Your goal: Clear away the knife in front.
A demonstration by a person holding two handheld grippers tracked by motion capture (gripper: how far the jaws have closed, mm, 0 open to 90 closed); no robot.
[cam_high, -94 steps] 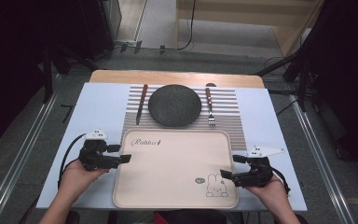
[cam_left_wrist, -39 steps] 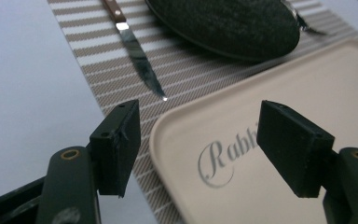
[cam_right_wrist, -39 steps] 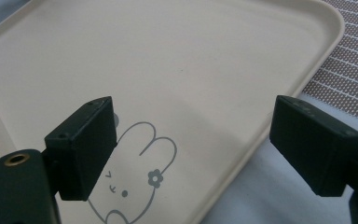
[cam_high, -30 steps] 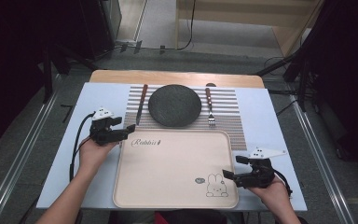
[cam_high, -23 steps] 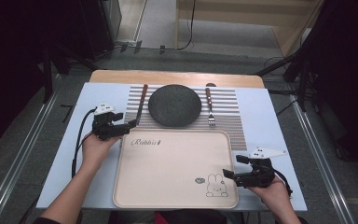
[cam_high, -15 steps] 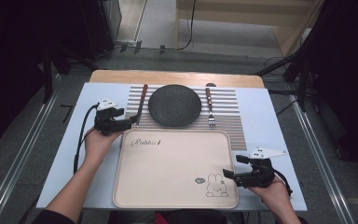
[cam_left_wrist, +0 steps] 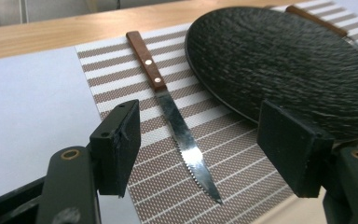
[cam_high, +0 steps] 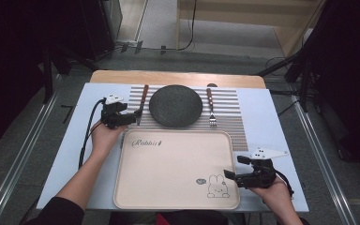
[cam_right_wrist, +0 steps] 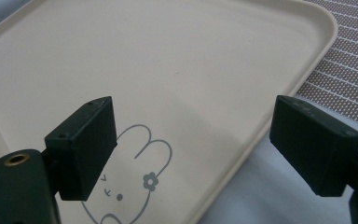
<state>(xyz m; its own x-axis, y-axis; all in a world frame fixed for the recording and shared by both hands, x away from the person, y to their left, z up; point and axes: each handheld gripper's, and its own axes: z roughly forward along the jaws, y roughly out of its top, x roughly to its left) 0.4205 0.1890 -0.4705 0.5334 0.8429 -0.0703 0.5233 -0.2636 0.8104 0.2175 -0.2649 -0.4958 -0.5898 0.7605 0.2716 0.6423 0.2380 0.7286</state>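
**Left gripper drew up to the knife**

The wood-handled steak knife with a serrated steel blade (cam_left_wrist: 175, 116) lay on the brown-and-white striped placemat (cam_high: 227, 105), upper left of centre in the high view, just beside the round black textured plate (cam_high: 175, 105). Over the previous seconds the left gripper (cam_high: 132, 117) had travelled from the tray's left edge up toward that knife; its fingers (cam_left_wrist: 119, 142) stood wide open and empty, straddling the blade's tip without touching it. In the left gripper view the blade ran up between them, handle away toward the upper left. That suggested the knife was the piece about to be lifted, and the grasp not yet made.

The wood-handled fork (cam_high: 211, 107) lay right of the plate. Below, the beige rectangular tray with a rabbit drawing (cam_high: 136, 187) sat bare on the pale blue counter (cam_high: 272, 122). The right gripper (cam_high: 228, 176) had stayed at the tray's lower right corner, fingers (cam_right_wrist: 81, 144) open and holding nothing.
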